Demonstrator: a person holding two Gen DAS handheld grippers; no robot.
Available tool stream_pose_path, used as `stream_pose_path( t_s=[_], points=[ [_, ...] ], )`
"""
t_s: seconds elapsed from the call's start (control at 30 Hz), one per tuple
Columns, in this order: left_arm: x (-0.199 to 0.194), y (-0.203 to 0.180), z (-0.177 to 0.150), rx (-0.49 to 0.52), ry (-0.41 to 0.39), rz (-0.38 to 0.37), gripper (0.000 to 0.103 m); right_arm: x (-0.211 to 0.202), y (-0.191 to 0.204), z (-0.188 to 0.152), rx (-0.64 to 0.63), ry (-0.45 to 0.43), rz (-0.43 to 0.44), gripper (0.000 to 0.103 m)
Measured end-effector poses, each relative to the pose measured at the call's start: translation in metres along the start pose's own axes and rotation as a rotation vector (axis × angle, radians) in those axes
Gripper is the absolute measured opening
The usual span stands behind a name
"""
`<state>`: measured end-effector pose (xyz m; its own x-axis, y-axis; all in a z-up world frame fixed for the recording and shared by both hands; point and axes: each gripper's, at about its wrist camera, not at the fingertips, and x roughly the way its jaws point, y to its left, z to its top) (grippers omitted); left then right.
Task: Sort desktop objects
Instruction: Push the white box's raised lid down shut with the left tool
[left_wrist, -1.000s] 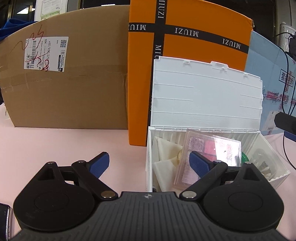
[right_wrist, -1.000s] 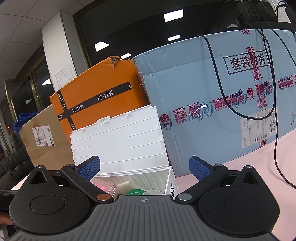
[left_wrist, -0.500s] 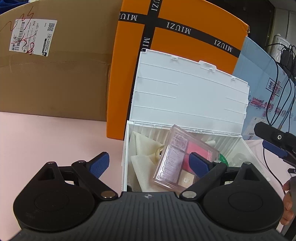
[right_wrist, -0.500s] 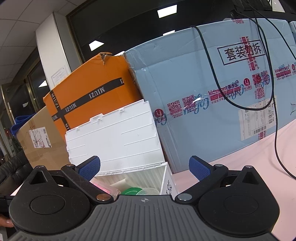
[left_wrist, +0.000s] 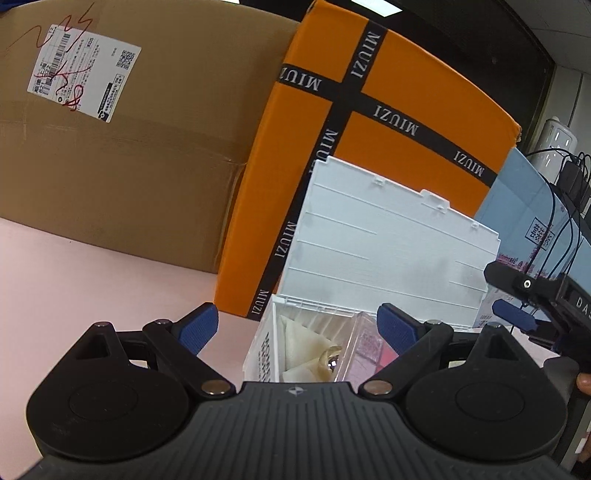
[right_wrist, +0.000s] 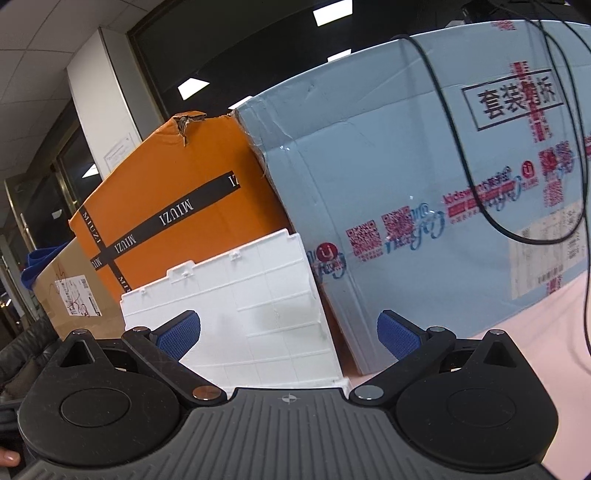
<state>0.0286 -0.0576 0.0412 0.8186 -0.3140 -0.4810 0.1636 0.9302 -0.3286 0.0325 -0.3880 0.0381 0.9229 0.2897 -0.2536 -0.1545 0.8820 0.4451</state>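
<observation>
Left claw (left_wrist: 295, 328) released, empty, above white bin (left_wrist: 266, 347) on pink worktop (left_wrist: 92, 288). Lid (left_wrist: 388, 254) propped open against orange box (left_wrist: 406, 122) for access. Clear case (left_wrist: 364, 343) and cloth (left_wrist: 303, 339) already inside. Right claw (right_wrist: 288, 332) released, empty, facing lid.

Ceiling lights (right_wrist: 334, 15) are glowing above dark glazing (right_wrist: 221, 48); a white pillar (right_wrist: 107, 122) is standing ahead-left; a pink tabletop (left_wrist: 74, 280) is lying below.
</observation>
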Motion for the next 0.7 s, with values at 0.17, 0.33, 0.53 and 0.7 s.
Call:
stream_pose_path(
  t_s=[0.17,0.33,0.53,0.7],
  points=[
    [0.002,0.007,0.002,-0.029,-0.001,0.005,0.092,0.011,0.011,0.002,-0.12,-0.036,0.009,0.103],
    [0.007,0.003,-0.001,-0.014,0.012,0.005,0.093,0.014,0.008,-0.001,-0.111,0.004,0.105,0.103],
    [0.012,0.0,-0.002,-0.008,0.02,0.002,0.092,0.007,0.014,-0.005,-0.146,0.001,0.132,0.103],
    [0.013,0.0,-0.001,-0.017,0.015,0.0,0.093,0.0,0.015,-0.006,-0.155,-0.005,0.138,0.103]
  ],
)
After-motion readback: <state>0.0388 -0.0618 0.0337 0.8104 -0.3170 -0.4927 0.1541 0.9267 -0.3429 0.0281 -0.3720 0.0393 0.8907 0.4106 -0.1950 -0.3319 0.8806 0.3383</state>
